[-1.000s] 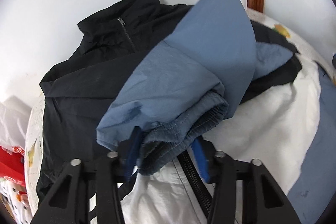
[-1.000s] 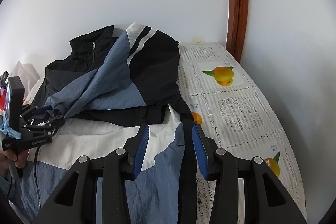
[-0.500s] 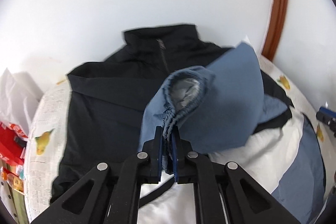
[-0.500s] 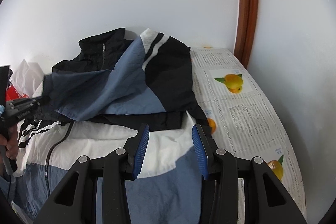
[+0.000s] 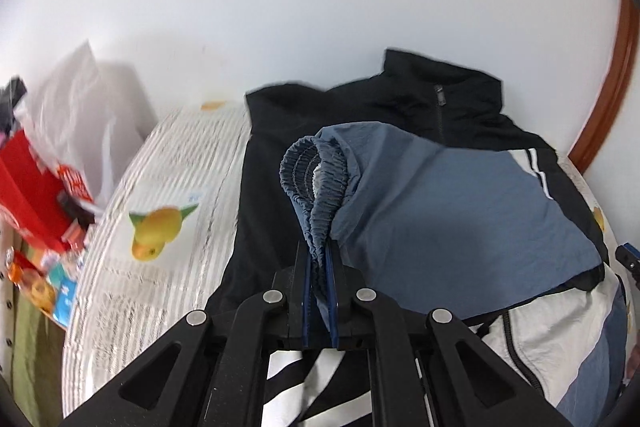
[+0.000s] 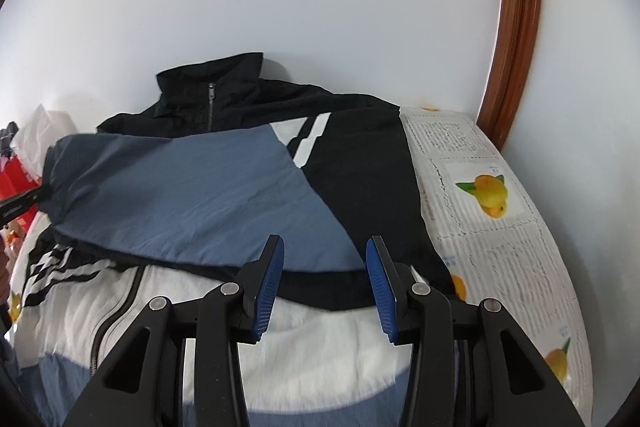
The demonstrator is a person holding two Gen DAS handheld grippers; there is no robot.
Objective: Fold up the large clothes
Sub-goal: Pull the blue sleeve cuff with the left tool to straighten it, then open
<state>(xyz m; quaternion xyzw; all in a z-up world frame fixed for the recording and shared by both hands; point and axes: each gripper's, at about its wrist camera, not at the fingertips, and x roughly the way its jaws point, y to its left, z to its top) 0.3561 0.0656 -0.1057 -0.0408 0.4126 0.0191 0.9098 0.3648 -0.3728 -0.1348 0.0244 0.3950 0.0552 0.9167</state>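
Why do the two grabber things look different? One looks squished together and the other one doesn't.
The left gripper has its jaws shut on the blue sleeve cuff, pinching the gathered fabric; the right gripper has its jaws apart with nothing between them. The left gripper lifts the cuff off the jacket; the right gripper only hovers over the jacket. Both have black arms and blue pads, and both point down toward the jacket.

Left hand-held gripper (image 5: 318, 263): matte black linkage arms with triangular cutouts, silver round pivot screws, thin blue pads on black fingers. Right hand-held gripper (image 6: 325, 281): same build, ribbed blue pads (image 6: 269, 287), four silver screws showing.
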